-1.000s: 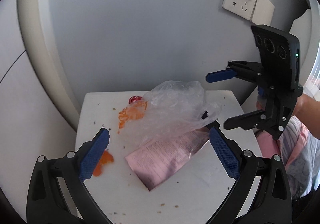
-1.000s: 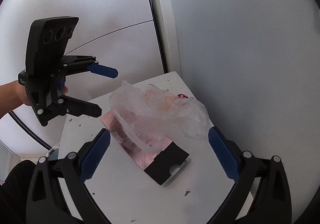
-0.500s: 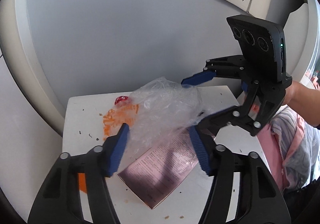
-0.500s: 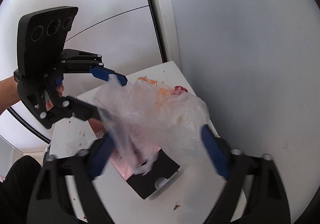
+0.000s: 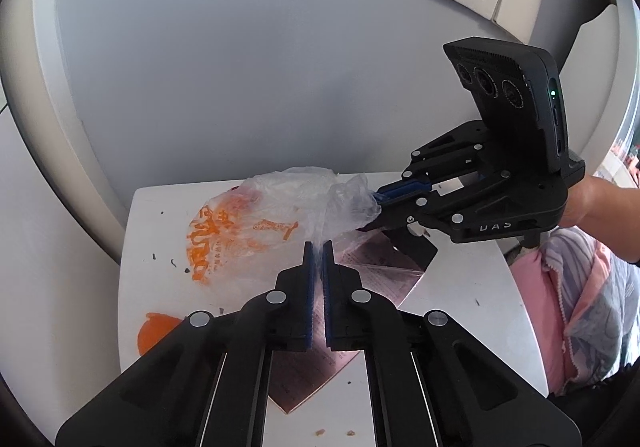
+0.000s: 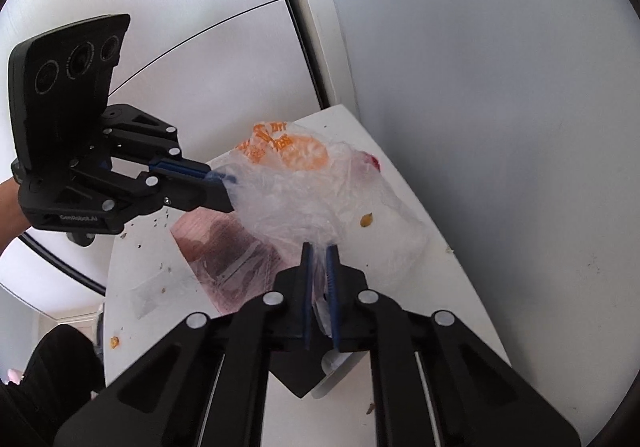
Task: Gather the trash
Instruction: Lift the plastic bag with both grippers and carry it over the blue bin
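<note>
White table (image 5: 472, 287): both tools pinch clear bag (image 5: 288, 215).

Left hand-held gripper (image 5: 317, 247) and right hand-held gripper (image 6: 319, 249) both clamped nearly closed, tips converging from opposite sides.

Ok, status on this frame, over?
Left gripper and right gripper both shut on plastic bag. Bag stretched between them over pink packet. Nothing blocking.
</note>
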